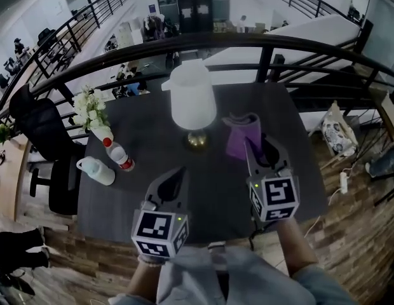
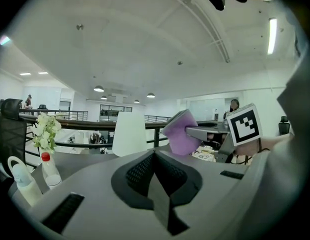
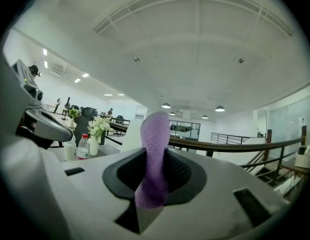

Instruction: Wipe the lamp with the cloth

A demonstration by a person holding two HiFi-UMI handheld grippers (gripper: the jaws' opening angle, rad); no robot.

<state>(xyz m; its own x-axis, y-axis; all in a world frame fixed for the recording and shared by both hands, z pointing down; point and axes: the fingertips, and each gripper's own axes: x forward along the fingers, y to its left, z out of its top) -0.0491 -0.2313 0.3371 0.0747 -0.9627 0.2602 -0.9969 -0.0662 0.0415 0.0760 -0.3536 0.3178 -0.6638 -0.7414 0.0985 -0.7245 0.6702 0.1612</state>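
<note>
The right gripper point(image 1: 254, 151) is clenched on the purple cloth point(image 1: 240, 135) and holds it upright near the lamp point(image 1: 192, 97), at the lamp's 4 o'clock, I think ready to wipe the shade. The left gripper point(image 1: 176, 176), at the lamp's 6 o'clock, is clenched on nothing and seems to wait.

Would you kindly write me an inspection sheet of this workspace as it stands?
Surface: dark table.
Job's things: white-shaded lamp upright on table; purple cloth held up, right of it.
Clutter: flower vase, red-capped bottle, white jug at the table's left.
Grippers: left gripper shut, empty; right gripper shut on cloth.
Cables: power strip with cord on floor, right.
Surroundings: black railing behind; office chair left.
</note>
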